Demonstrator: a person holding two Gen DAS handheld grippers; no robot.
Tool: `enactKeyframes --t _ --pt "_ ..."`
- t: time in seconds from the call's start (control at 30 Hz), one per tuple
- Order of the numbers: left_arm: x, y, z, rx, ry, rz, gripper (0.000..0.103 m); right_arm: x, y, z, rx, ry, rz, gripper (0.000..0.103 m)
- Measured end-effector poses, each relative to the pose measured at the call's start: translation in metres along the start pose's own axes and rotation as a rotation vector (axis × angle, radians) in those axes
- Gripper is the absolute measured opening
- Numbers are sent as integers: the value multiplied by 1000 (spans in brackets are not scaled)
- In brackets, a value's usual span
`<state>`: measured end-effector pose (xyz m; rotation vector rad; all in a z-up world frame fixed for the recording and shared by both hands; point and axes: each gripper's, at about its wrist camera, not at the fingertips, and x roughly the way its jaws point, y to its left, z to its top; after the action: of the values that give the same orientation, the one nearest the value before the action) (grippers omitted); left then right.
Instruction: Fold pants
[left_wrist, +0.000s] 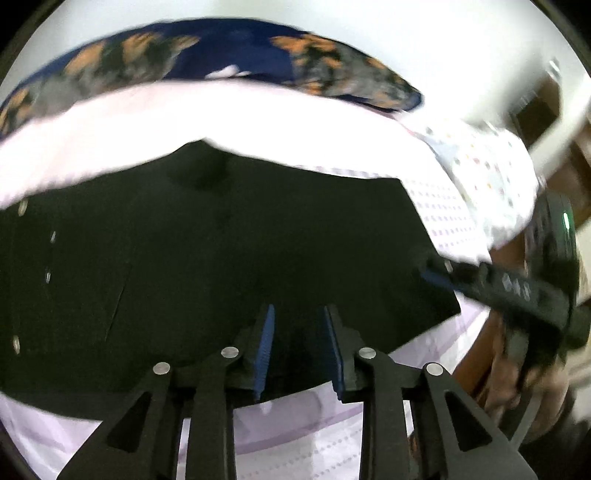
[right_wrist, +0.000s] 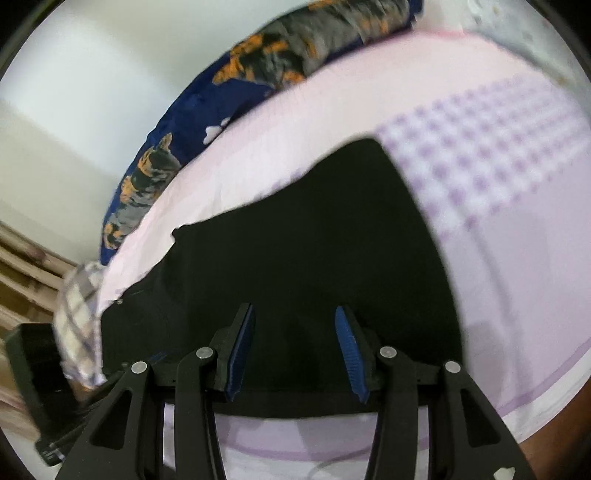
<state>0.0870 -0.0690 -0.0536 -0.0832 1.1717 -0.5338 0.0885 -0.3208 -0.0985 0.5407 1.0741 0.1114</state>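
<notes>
Black pants (left_wrist: 229, 243) lie flat on a pale pink bed sheet (left_wrist: 221, 114), with small metal studs along their left side. My left gripper (left_wrist: 298, 314) is open, its blue-padded fingers low over the pants' near edge, holding nothing. The right gripper shows in the left wrist view (left_wrist: 443, 275) at the pants' right corner. In the right wrist view the pants (right_wrist: 314, 236) fill the middle. My right gripper (right_wrist: 295, 314) is open over their near edge, with the fabric below its jaws.
A dark blue pillow with an orange and grey print (left_wrist: 236, 55) lies along the far side of the bed (right_wrist: 517, 280). A dotted white cloth (left_wrist: 491, 177) and a checked cloth (right_wrist: 79, 325) lie at the bed's side. Wooden furniture (left_wrist: 535, 110) stands beyond.
</notes>
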Motion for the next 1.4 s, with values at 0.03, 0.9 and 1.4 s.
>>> enactKeyframes --t 0.03,0.9,1.4 --pt "2 -4 0 26 3 0 29 -1 0 6 -20 -14 -18 43" --pt "25 5 -1 60 93 51 42 50 -20 58 -174 0 -166 29" --pt "-31 45 -18 -42 -74 321 62 18 -11 -30 -92 38 -167 30"
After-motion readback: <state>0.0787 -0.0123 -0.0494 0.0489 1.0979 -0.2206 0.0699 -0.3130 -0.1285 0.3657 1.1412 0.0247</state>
